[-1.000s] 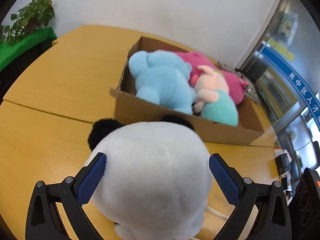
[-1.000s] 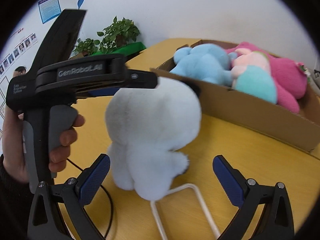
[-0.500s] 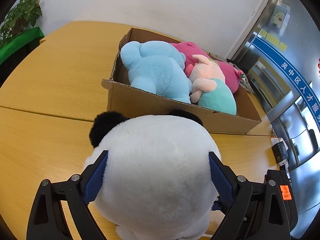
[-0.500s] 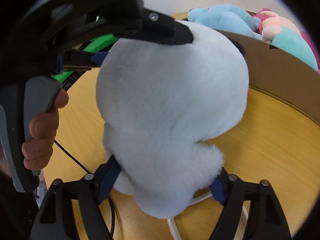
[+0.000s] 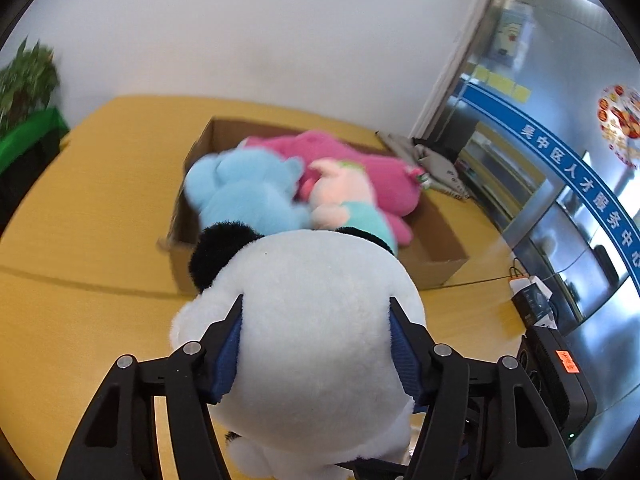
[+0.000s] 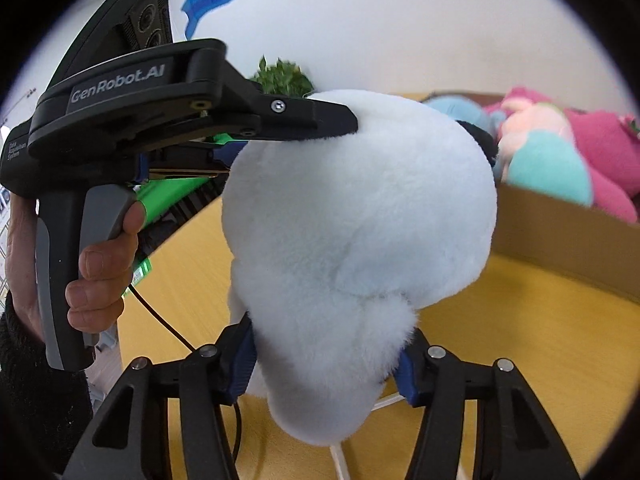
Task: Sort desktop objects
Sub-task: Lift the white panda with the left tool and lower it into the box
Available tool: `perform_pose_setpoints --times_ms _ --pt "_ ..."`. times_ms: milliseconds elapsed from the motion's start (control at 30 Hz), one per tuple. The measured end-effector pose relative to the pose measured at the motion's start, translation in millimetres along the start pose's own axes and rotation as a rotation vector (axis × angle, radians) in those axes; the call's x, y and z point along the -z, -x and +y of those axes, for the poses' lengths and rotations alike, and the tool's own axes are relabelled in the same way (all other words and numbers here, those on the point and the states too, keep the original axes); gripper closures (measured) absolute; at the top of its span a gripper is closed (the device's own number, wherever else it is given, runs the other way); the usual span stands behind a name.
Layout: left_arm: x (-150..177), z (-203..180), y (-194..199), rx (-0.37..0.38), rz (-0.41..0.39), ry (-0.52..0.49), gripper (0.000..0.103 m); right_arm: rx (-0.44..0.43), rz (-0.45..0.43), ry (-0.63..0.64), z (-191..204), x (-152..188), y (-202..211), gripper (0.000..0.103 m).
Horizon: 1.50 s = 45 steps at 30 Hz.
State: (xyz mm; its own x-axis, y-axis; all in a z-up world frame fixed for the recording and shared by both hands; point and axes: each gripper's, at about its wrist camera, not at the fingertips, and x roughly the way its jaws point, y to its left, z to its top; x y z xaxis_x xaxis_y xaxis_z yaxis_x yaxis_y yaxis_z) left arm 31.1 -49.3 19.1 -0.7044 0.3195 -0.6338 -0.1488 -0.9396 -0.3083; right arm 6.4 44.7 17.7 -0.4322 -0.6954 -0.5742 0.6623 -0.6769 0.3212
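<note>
The left gripper (image 5: 316, 350) clamps the white panda plush (image 5: 312, 320) by its head, fur bulging past the blue pads. The right gripper (image 6: 326, 354) pinches its lower body, hiding the face and limbs. Beyond, blurred, the cardboard box (image 5: 436, 268) on the yellow table (image 5: 80, 200) holds blue, pink and magenta plush toys (image 5: 304, 184).

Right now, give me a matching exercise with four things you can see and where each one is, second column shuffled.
Things:
1. panda plush
2. blue plush
3. potted plant
4. cardboard box

Places:
A. resting on the yellow table
B. far left, beyond the table's edge
C. inside the box, left end
D. squeezed between both grippers' fingers

Pairs: 1-D, 2-C, 3-B, 4-A
</note>
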Motion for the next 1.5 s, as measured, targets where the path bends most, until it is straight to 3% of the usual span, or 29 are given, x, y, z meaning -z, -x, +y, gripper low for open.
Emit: perform_pose_setpoints --times_ms 200,333,500,733,900,1067,1133,1233,1367,1500 --pt "-75.9 -82.5 -14.9 0.045 -0.062 -0.188 0.037 0.049 -0.139 0.04 -45.8 -48.7 59.7 0.047" --pt "-124.7 -130.6 -56.3 0.082 -0.072 -0.271 0.037 0.101 -0.186 0.024 -98.4 -82.2 87.5 0.047" --pt "-154.7 -169.4 -131.1 0.12 -0.035 -0.314 0.04 0.165 -0.174 -0.015 -184.8 -107.6 88.1 0.047" --pt "-146.4 -146.7 -236.5 0.135 0.091 -0.254 0.042 0.242 -0.006 -0.069 -280.3 -96.5 35.7 0.047" --pt "-131.9 -145.1 -242.7 0.13 0.095 -0.266 0.04 0.275 0.082 -0.064 -298.1 -87.9 23.2 0.042" --pt "-118.2 -147.9 -238.1 0.11 0.109 -0.296 0.038 0.312 0.14 -0.05 -282.1 -64.6 45.0 0.023" --pt "-116.0 -145.7 -235.9 0.112 0.109 -0.295 0.038 0.299 0.127 -0.05 -281.2 -58.7 61.7 0.023" --pt "-116.4 -144.5 -239.3 0.113 0.111 -0.285 0.035 0.267 0.021 -0.075 -280.1 -56.2 103.0 0.023" --pt "-116.0 -146.6 -243.5 0.104 0.11 -0.286 0.033 0.342 -0.168 -0.143 -287.5 -97.8 141.1 0.023" --pt "-115.4 -145.5 -242.1 0.108 0.104 -0.28 0.031 0.409 -0.235 -0.191 -318.3 -151.2 136.8 0.023"
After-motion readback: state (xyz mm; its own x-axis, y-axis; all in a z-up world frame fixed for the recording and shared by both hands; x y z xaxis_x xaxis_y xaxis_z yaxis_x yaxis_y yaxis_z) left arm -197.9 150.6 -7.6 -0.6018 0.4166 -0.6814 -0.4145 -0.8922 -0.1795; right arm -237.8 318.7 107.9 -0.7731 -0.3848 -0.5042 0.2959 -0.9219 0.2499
